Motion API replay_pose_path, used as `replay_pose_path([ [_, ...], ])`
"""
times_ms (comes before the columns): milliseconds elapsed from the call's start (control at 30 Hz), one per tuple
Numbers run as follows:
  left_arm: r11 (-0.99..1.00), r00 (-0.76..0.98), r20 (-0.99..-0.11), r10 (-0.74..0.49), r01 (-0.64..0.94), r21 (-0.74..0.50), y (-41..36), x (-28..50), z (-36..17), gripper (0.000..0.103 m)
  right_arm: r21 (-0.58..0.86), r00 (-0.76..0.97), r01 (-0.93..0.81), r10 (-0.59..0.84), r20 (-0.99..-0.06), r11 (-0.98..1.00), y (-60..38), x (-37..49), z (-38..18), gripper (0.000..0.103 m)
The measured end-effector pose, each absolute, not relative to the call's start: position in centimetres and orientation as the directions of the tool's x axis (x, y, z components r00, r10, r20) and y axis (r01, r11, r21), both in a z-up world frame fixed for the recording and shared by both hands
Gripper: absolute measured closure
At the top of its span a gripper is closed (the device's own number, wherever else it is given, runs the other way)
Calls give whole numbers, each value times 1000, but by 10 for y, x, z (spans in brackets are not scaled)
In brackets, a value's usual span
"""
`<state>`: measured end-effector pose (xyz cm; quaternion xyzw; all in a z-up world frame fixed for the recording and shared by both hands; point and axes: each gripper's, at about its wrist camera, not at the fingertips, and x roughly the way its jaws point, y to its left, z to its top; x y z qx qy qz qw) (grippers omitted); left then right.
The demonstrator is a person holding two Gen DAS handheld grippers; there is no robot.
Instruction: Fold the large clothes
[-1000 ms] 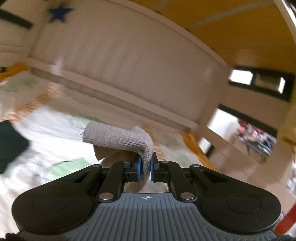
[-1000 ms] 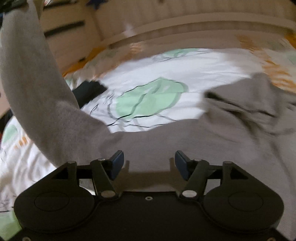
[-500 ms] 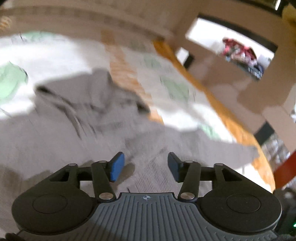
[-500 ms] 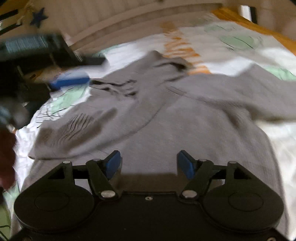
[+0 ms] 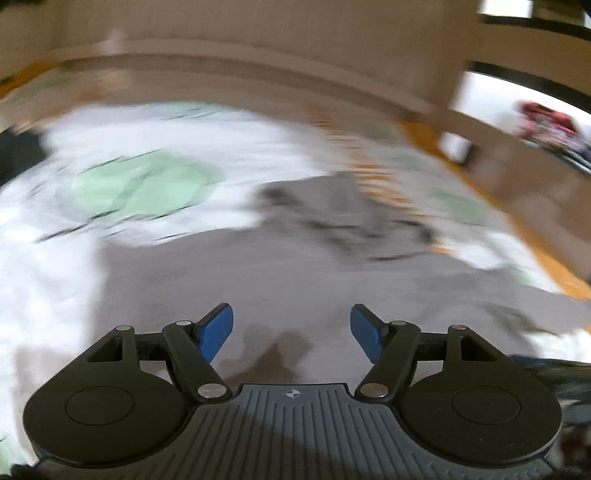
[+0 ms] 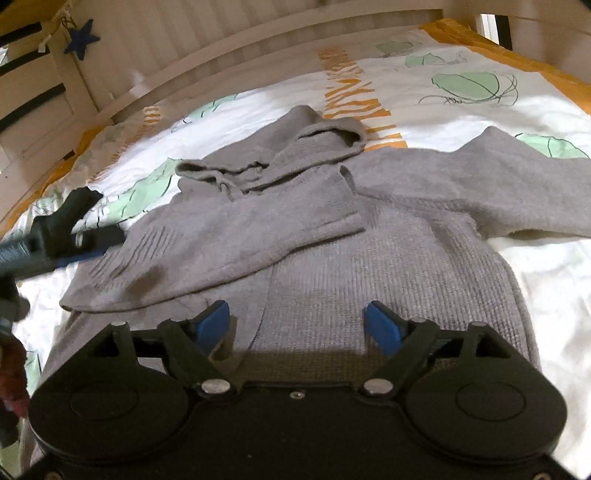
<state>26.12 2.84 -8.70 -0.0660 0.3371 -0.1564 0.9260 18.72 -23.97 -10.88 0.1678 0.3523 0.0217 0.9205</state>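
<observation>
Left gripper released sleeve since 1 s ago; jaws now spread, empty, over grey hooded sweater. Right gripper likewise spread, empty, above hem. Sweater flat on bedspread (white, green/orange print); one sleeve folded across chest, other extended. Slatted headboard behind; blue star hanging nearby. Left view motion-blurred.

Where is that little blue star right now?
In the right wrist view, the blue star hangs at top left on the pale headboard, beyond the grey hoodie.
</observation>
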Motion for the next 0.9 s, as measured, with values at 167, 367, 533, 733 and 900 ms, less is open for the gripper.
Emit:
replay_pose_path([
  [167, 944, 715, -619, -325, 205, -259, 67, 275, -126, 35, 279, 785, 82, 111, -609, 957, -249, 195, -99, 18],
  [367, 958, 741, -609, -285, 244, -151, 51, 268, -125, 27, 223, 809, 73, 73, -583, 972, -262, 227, -103, 12],
  [533, 956, 747, -597, -293, 244, -164, 55, 262, -128, 26, 224, 780, 59, 95, -619, 973, -266, 250, -120, 12],
  [733, 955, 754, -587, -297, 247, -165, 55, 260, -126, 26, 253, 762, 36, 137, -633, 967, -256, 255, -120, 76],
  [900, 950, 797, -519, -309, 280, -136, 54, 247, -96, 26, 376, 805, 6, 219, -552, 926, -266, 236, -78, 91],
])
